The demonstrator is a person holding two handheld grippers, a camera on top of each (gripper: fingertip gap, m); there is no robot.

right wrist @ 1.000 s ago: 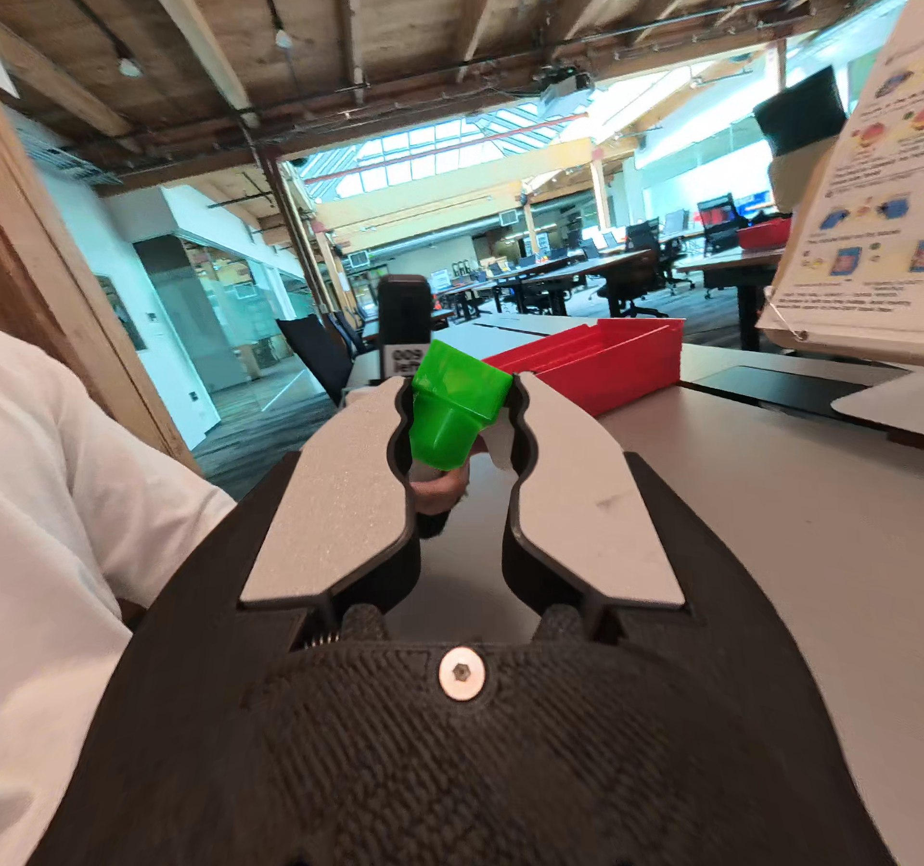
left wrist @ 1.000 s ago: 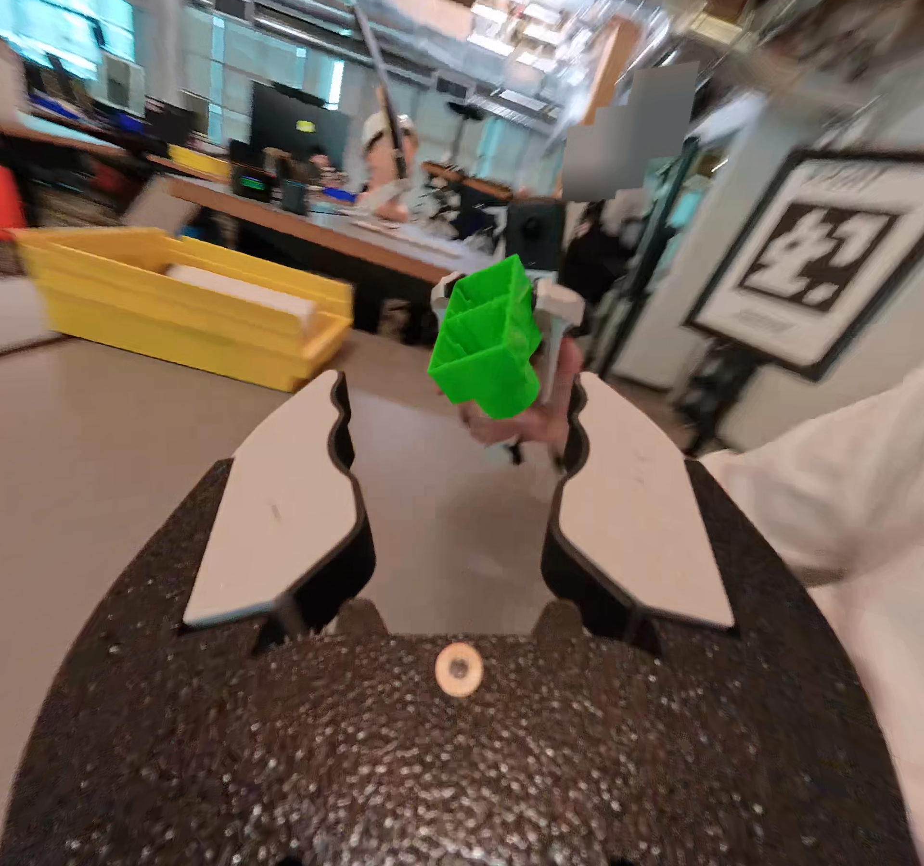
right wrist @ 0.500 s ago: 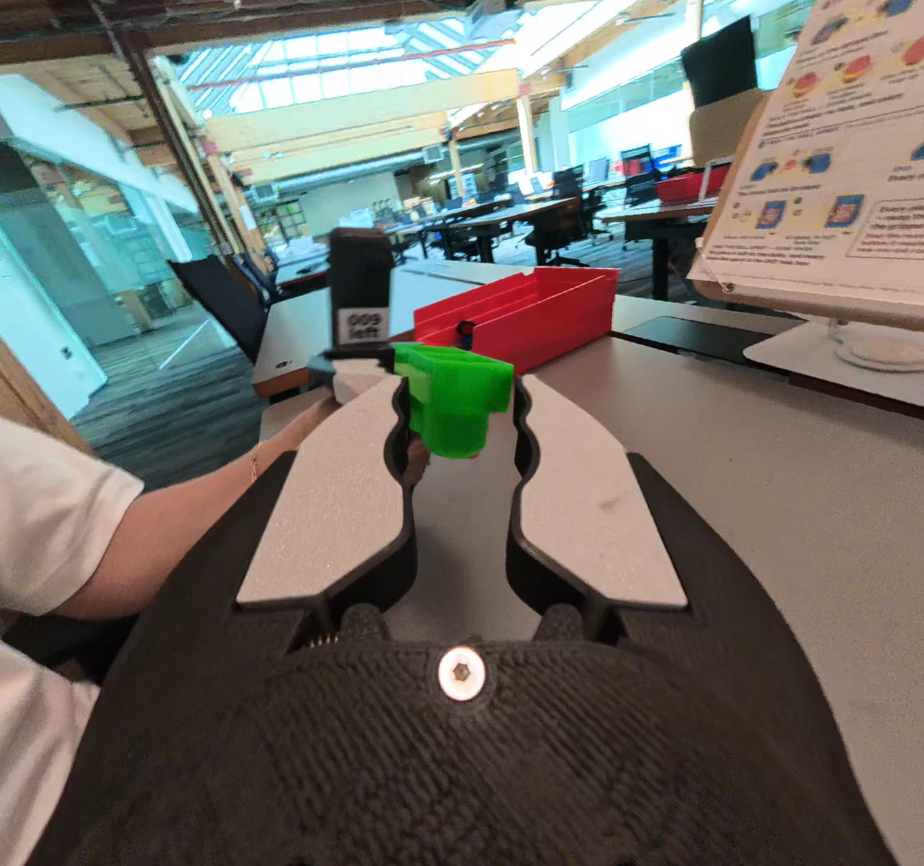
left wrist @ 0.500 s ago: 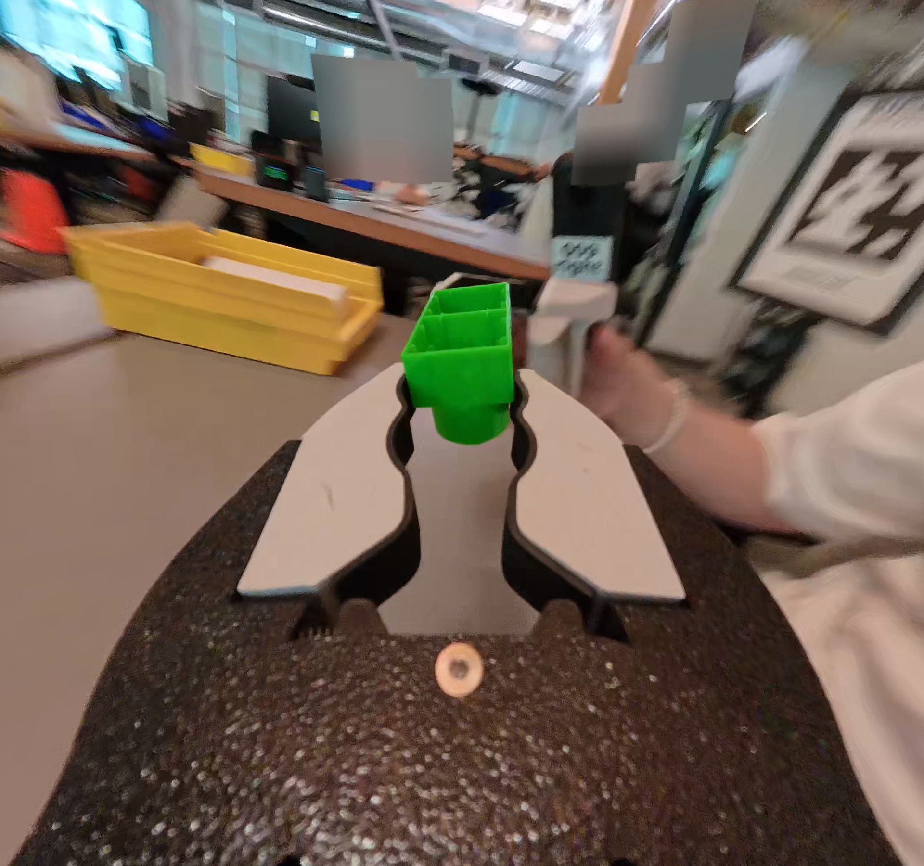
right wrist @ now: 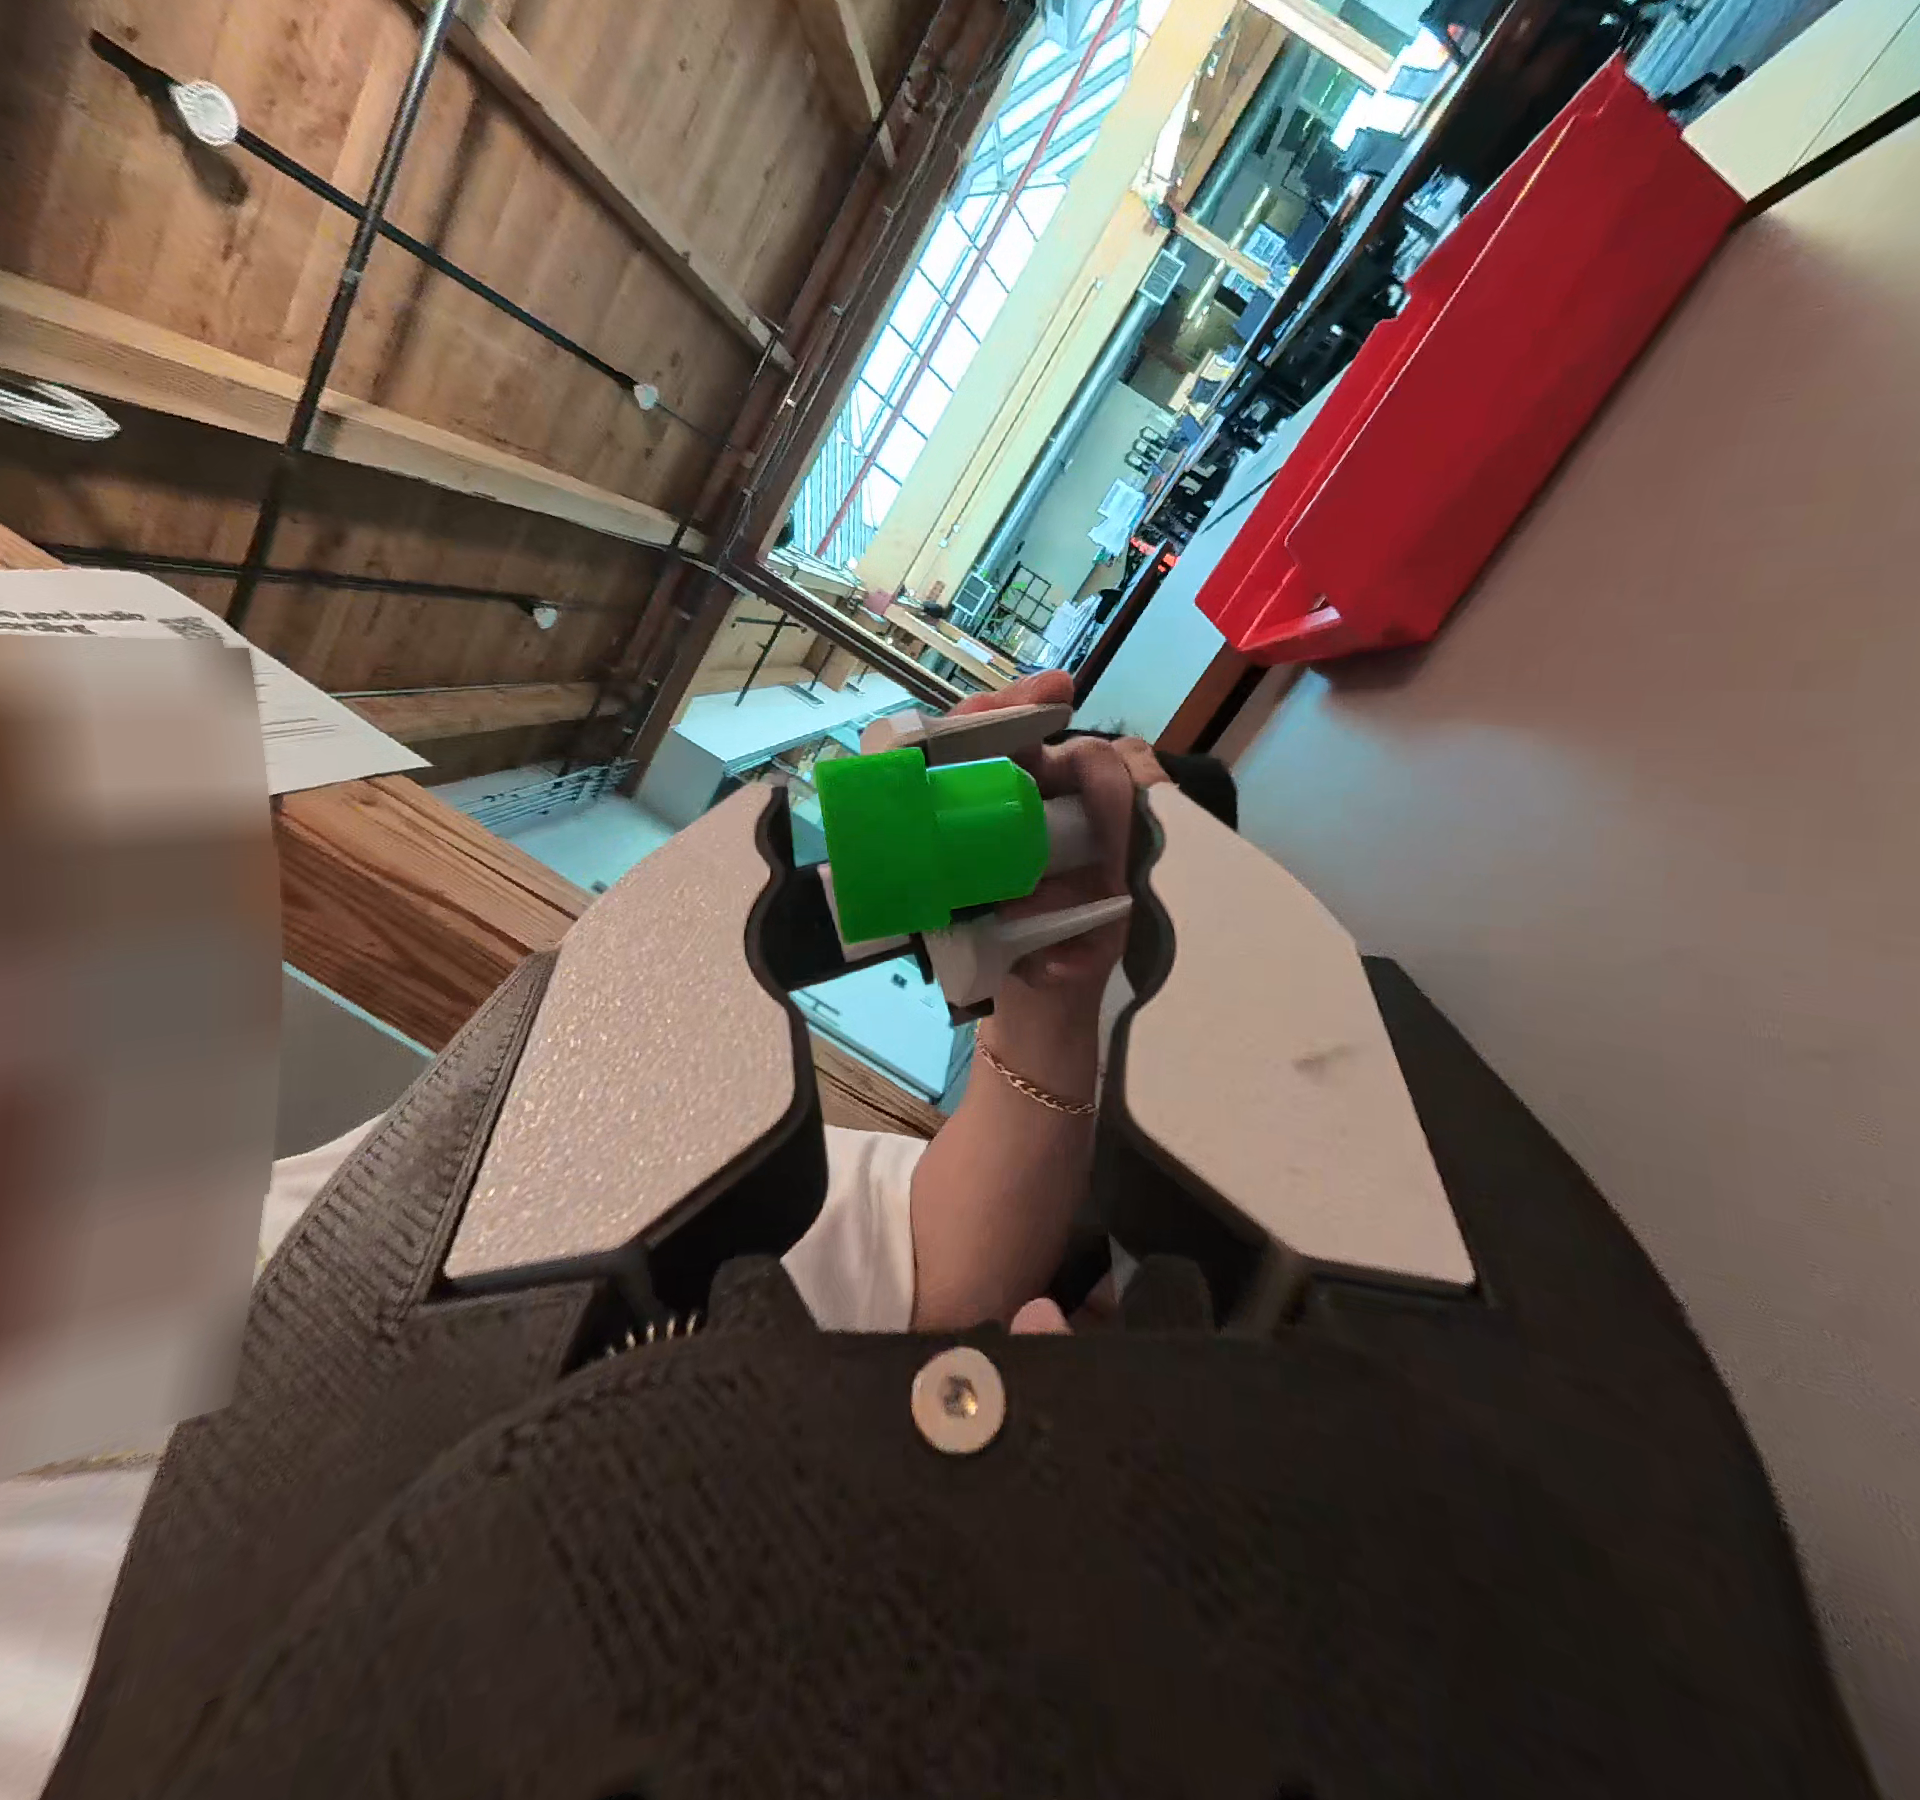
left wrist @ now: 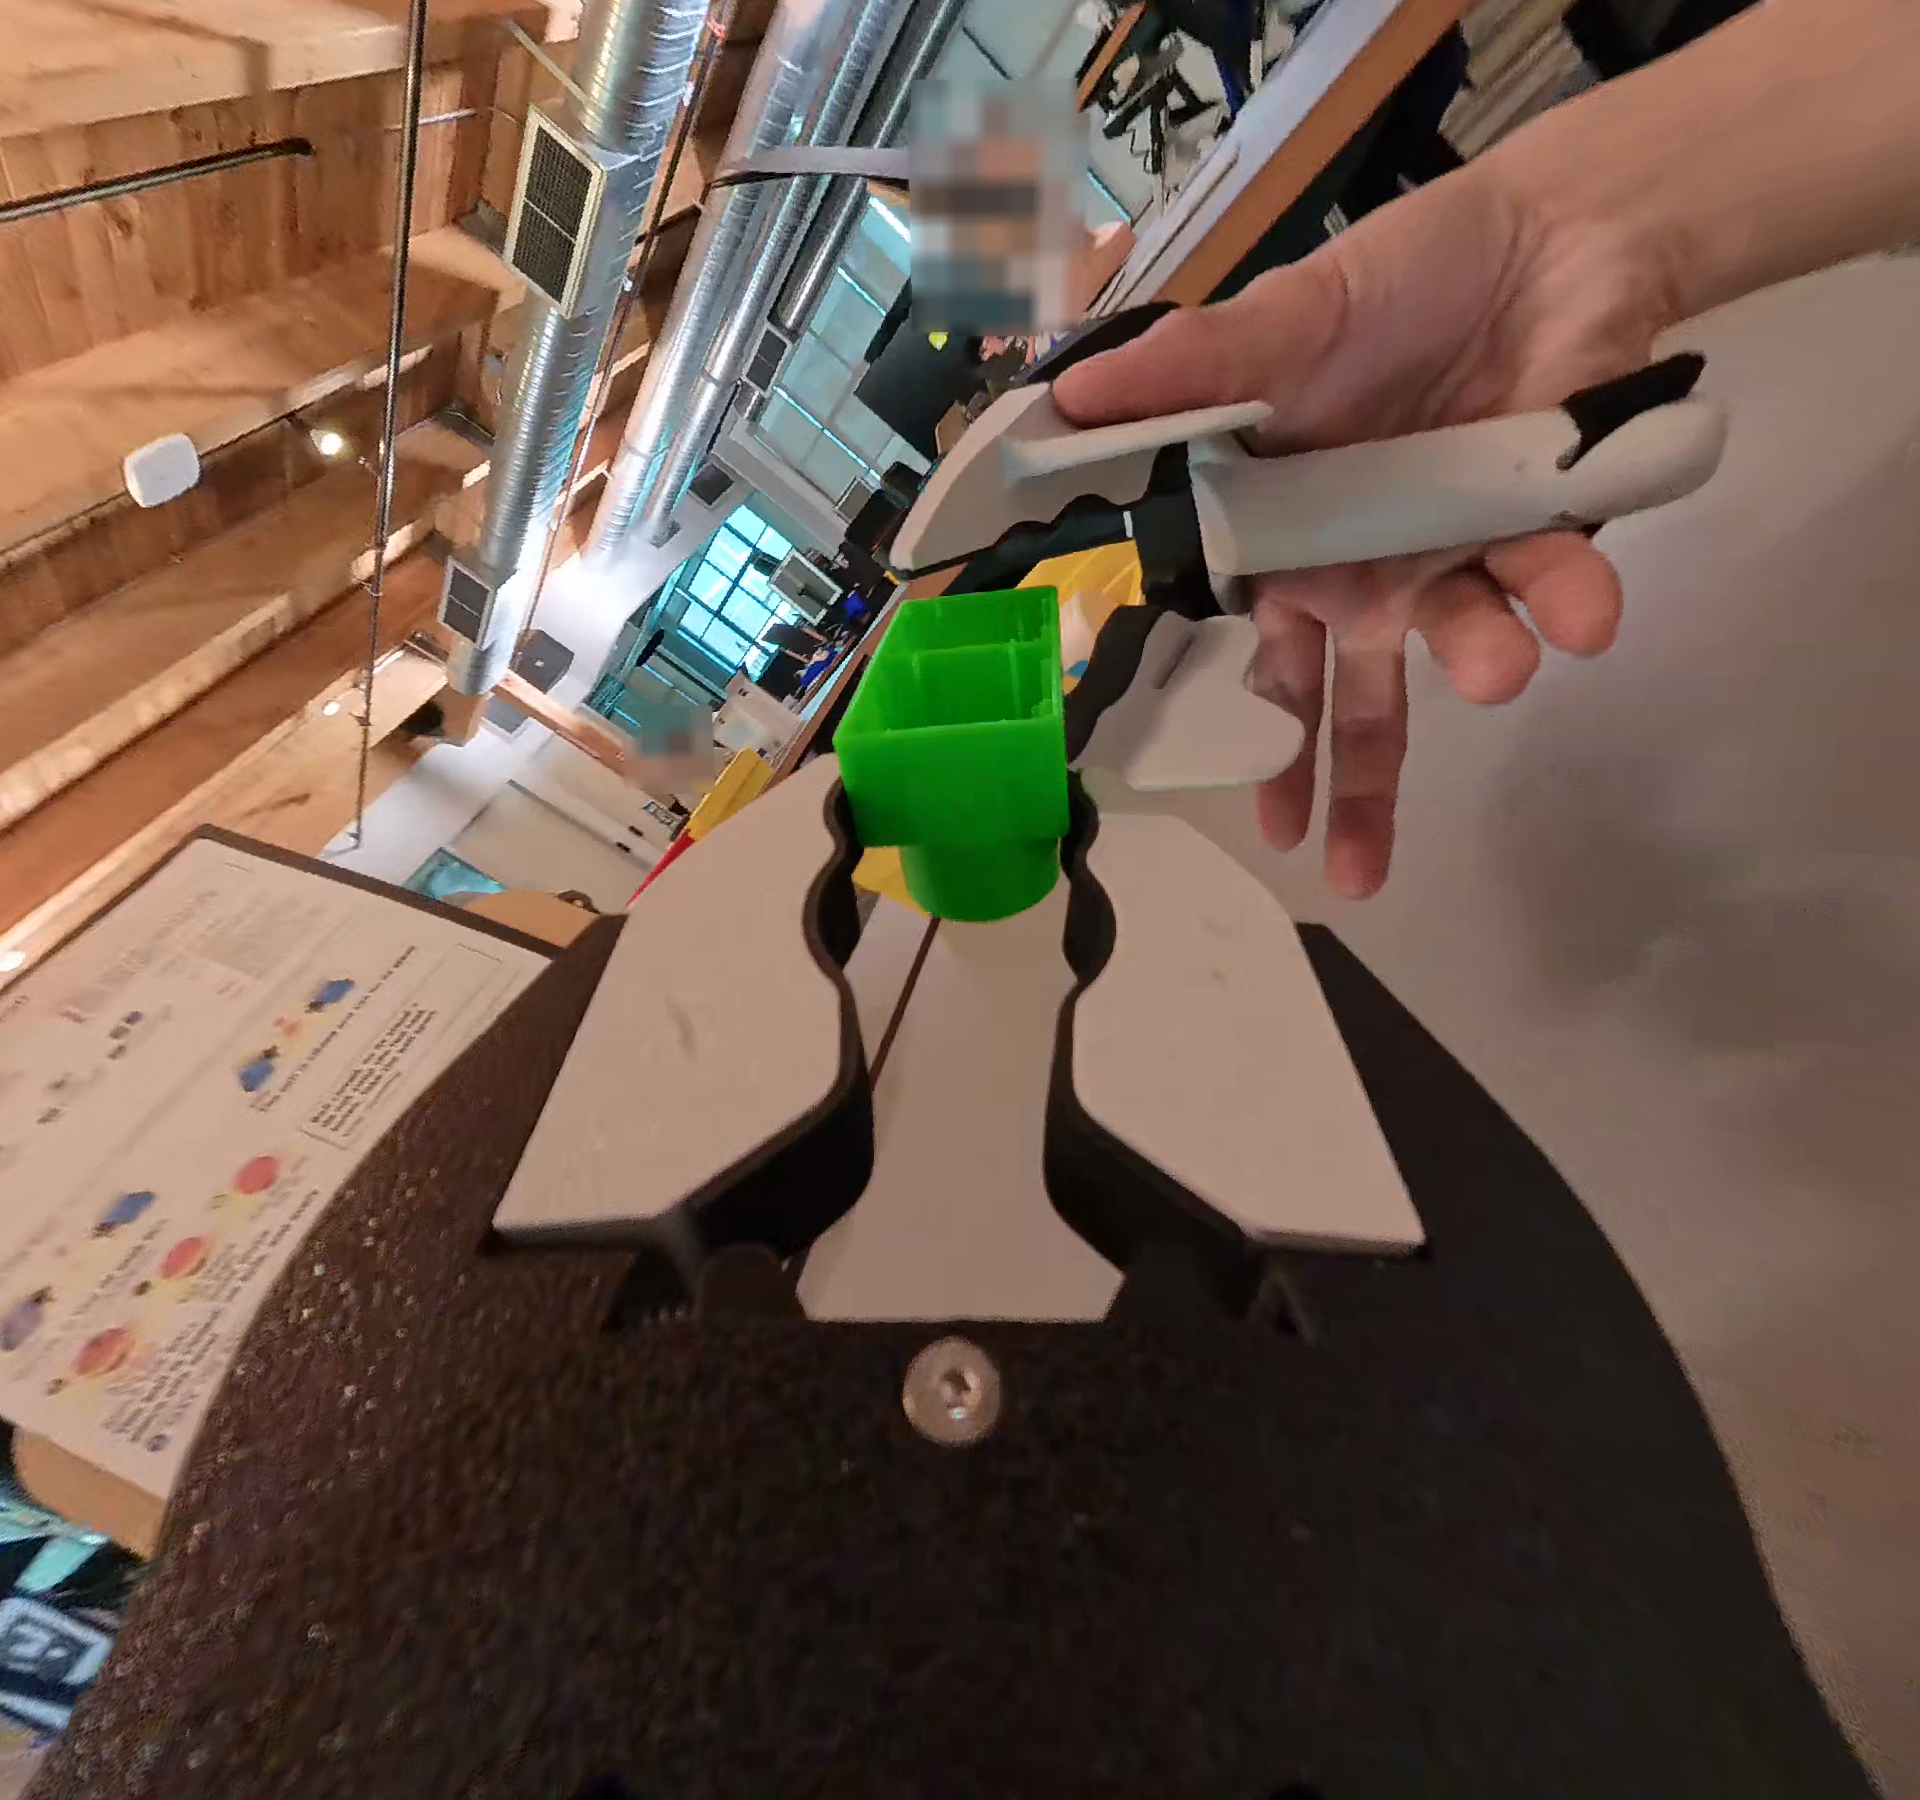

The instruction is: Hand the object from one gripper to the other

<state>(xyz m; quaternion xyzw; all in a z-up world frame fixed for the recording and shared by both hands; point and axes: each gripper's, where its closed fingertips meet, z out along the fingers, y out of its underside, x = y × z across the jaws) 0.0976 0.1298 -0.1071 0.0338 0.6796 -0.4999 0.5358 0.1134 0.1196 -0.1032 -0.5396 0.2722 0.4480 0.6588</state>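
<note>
Between left gripper (left wrist: 951, 815) fingertips: one green object (left wrist: 961, 751); right gripper (right wrist: 954, 851) spread.

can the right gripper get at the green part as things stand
Probably yes: the right gripper is open with the green part just beyond its tips. The left gripper grips the part's square end.

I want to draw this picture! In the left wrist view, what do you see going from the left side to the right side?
Instruction sheet with coloured pictures → green block gripped at the left gripper → person's hand holding the other gripper's handle.
</note>
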